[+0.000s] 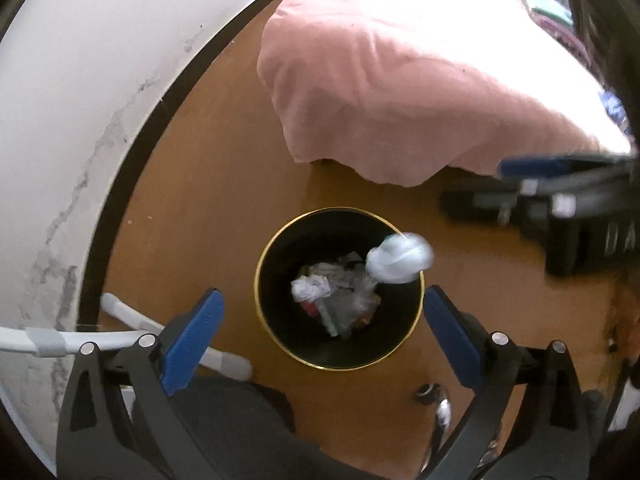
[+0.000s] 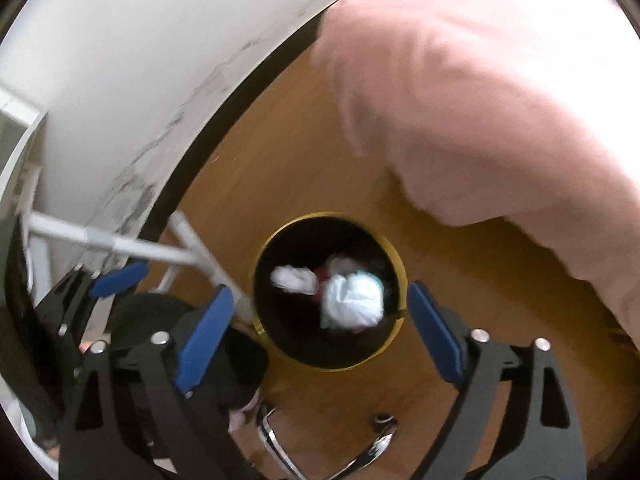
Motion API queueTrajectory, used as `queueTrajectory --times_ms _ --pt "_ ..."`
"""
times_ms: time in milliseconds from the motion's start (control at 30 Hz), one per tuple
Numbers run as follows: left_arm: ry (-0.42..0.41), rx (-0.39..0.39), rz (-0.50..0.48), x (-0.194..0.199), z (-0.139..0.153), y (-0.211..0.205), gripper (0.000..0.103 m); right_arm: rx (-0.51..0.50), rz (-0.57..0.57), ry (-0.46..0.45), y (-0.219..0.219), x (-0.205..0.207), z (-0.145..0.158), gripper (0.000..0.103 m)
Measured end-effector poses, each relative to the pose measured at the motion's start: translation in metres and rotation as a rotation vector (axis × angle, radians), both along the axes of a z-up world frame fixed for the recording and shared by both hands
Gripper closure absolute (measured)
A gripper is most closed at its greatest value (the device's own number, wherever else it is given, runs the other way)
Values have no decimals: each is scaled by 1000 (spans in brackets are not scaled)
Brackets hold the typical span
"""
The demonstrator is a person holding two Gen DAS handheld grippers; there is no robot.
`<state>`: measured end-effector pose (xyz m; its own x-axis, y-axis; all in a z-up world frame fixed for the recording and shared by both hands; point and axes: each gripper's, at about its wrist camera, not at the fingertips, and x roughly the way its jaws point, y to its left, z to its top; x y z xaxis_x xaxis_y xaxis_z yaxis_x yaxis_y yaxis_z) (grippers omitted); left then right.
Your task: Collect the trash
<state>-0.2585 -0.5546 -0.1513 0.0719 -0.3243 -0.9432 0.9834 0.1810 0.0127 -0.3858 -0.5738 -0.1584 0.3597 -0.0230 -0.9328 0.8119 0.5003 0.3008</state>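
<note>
Bright light is seen on the pink bed cover (image 1: 400, 80), washed out near the top. The wall (image 1: 80, 80) is bent round by the lens. The right wrist picture is blurred all over.

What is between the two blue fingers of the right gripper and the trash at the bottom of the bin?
In the right wrist view, one white crumpled wad is there, touching neither pad of the open right gripper, over the bin.
</note>
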Motion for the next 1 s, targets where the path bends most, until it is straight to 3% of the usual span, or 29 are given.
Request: queueTrajectory --times_ms 167,267,333,433,500,567,733,800,900,1000 --pt "-5 -72 -17 -21 43 -2 7 -179 -162 91 -19 -23 33 7" --pt "-50 -133 -33 -40 89 1 7 -327 -252 129 -24 -33 59 7" --pt "-87 -216 -41 -46 127 16 7 -406 -301 182 -26 -33 75 7" --pt "-65 -370 31 -31 185 48 6 -527 -347 252 -22 -30 97 7" --pt "-104 -461 128 -9 218 74 7 -629 -333 232 -9 -24 112 7" --pt "-186 -520 259 17 245 103 6 -656 -300 159 1 -21 122 7" --pt "-354 -577 650 91 280 218 6 -771 -218 60 35 3 147 7" --pt "-445 -562 780 109 282 265 6 -783 -200 4 49 13 159 7" --pt "-599 -468 976 130 275 327 6 -758 -140 -115 75 39 180 7" --pt "-587 -432 1100 148 270 382 6 -738 -15 -180 113 75 199 7"
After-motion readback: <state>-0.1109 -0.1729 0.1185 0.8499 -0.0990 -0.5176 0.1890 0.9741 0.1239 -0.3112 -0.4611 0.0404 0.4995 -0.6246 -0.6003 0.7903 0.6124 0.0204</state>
